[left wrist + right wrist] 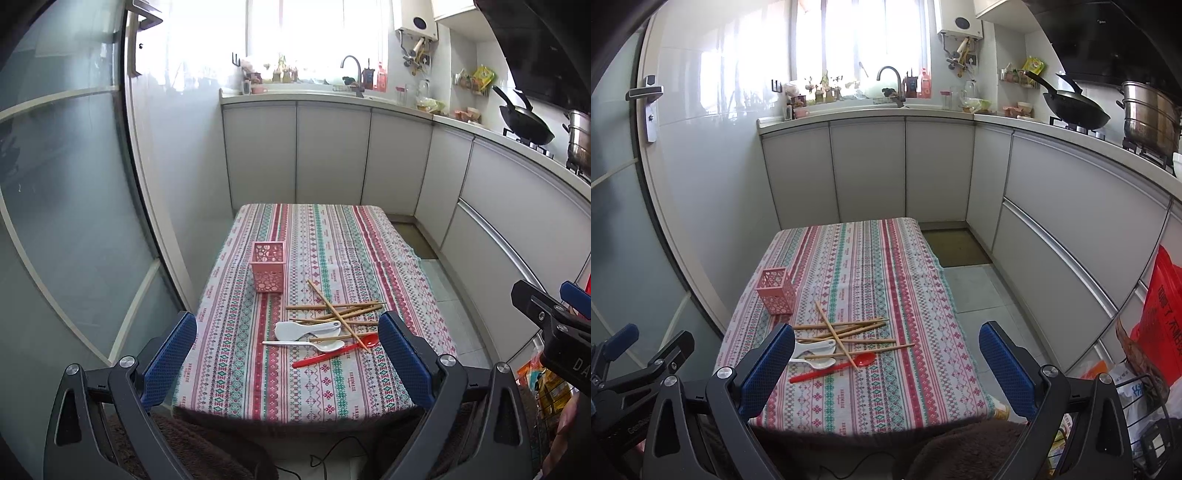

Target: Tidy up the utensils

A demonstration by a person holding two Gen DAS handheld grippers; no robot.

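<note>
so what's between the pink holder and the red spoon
The chopstick pile and two white spoons lie between the pink holder and the red spoon; both wrist views show it.

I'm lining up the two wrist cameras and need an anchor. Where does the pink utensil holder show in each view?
Left wrist view: the pink utensil holder stands upright left of centre on the tablecloth, beyond the chopstick pile.
Right wrist view: the holder stands near the table's left edge, beyond the gripper's left finger.
Shared landmark: the red spoon, lying at the near end of the pile.
</note>
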